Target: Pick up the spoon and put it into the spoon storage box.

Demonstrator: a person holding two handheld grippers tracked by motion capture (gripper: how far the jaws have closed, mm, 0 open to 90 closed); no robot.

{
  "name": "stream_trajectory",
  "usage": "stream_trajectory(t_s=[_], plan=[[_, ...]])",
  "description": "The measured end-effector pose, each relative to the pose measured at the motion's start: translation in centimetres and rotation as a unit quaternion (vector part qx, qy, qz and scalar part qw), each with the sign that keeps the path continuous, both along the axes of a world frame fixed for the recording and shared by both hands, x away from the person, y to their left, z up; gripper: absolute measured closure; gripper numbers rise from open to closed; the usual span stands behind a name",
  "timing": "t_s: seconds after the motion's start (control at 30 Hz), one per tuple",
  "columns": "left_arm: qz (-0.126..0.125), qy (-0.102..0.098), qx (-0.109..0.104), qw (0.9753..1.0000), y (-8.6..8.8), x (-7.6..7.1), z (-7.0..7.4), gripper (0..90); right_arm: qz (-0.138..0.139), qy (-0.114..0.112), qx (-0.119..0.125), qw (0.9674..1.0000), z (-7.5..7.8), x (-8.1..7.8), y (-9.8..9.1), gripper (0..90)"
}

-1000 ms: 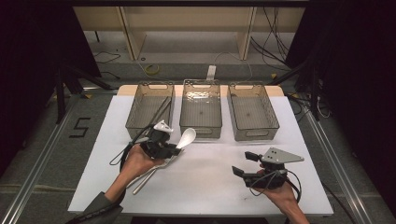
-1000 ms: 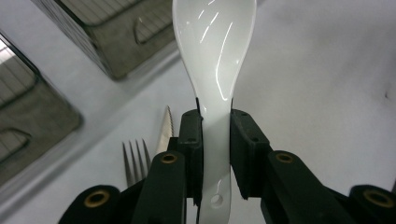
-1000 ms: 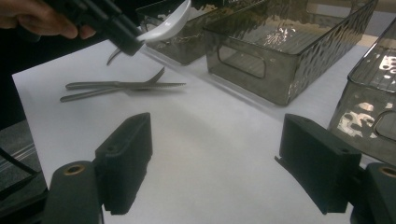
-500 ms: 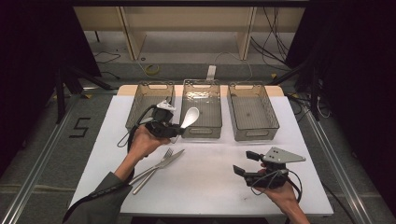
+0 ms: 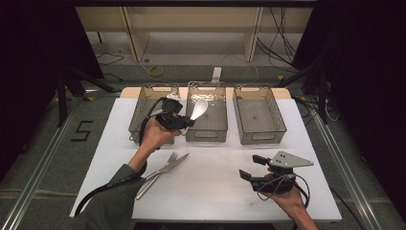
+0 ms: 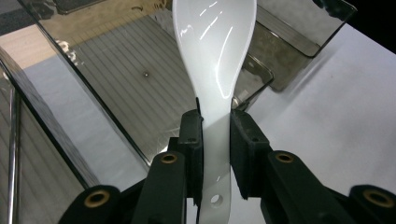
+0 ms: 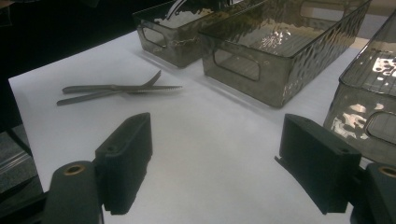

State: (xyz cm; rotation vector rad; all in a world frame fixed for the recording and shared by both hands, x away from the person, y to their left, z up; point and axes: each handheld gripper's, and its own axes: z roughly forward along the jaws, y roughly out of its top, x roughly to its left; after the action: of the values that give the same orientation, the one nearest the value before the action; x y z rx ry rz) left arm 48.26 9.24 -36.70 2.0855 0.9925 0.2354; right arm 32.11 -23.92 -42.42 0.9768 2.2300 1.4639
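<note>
White spoon [image 6: 212, 70], clamped by its handle in the left gripper [image 5: 184, 122], held over the middle bin [image 5: 207, 112].
Left fingers [image 6: 191, 140] press on both sides of the spoon's handle, bowl pointing away across the middle bin's near-left corner; left bin [image 5: 148, 108] just beside, right bin [image 5: 259, 115] well apart. Right gripper [image 5: 251, 167] rests low over the white counter [image 5: 215, 191] at the near right, fingers [image 7: 126, 158] spread wide with nothing between them. Fork [image 5: 160, 167] and knife [image 5: 165, 175] lie crossed, touching, on the counter near the left forearm.
</note>
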Motion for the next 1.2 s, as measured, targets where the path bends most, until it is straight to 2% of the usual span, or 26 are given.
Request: stream_trajectory(t_s=[0.1,0.2,0.33,0.43,0.63,1.07,1.17,1.2], plan=[[0.002,0.001,-0.014,0.9999,-0.4,0.7,0.3,74.9,0.0,-0.001,0.001,1.0,0.0,0.0,0.0,26.4],[0.006,-0.001,-0.006,1.0,-0.8,1.4,0.3,74.8,0.0,0.001,0.0,1.0,0.0,0.0,0.0,26.4],[0.023,0.007,-0.015,0.9996,-1.0,2.7,0.0,74.9,0.002,0.001,-0.002,1.0,-0.1,0.0,0.0,26.4],[0.028,0.007,-0.014,0.9995,-1.1,3.5,-0.2,74.9,0.002,0.0,-0.002,1.0,-0.1,0.0,0.0,26.4],[0.042,0.01,-0.022,0.9988,-1.3,4.5,-0.2,74.8,0.003,-0.001,-0.005,1.0,-0.1,0.0,0.0,26.4],[0.055,0.011,-0.019,0.9983,-2.1,6.1,-0.8,74.9,0.006,0.0,-0.006,1.0,-0.2,0.0,0.1,26.4],[0.051,0.008,-0.006,0.9987,-2.6,6.3,-1.0,74.8,0.006,-0.001,-0.008,0.9999,-0.2,0.0,0.1,26.4],[0.052,0.01,-0.008,0.9985,-2.7,6.4,-1.0,74.8,0.006,-0.001,-0.008,0.9999,-0.2,0.0,0.1,26.4]])
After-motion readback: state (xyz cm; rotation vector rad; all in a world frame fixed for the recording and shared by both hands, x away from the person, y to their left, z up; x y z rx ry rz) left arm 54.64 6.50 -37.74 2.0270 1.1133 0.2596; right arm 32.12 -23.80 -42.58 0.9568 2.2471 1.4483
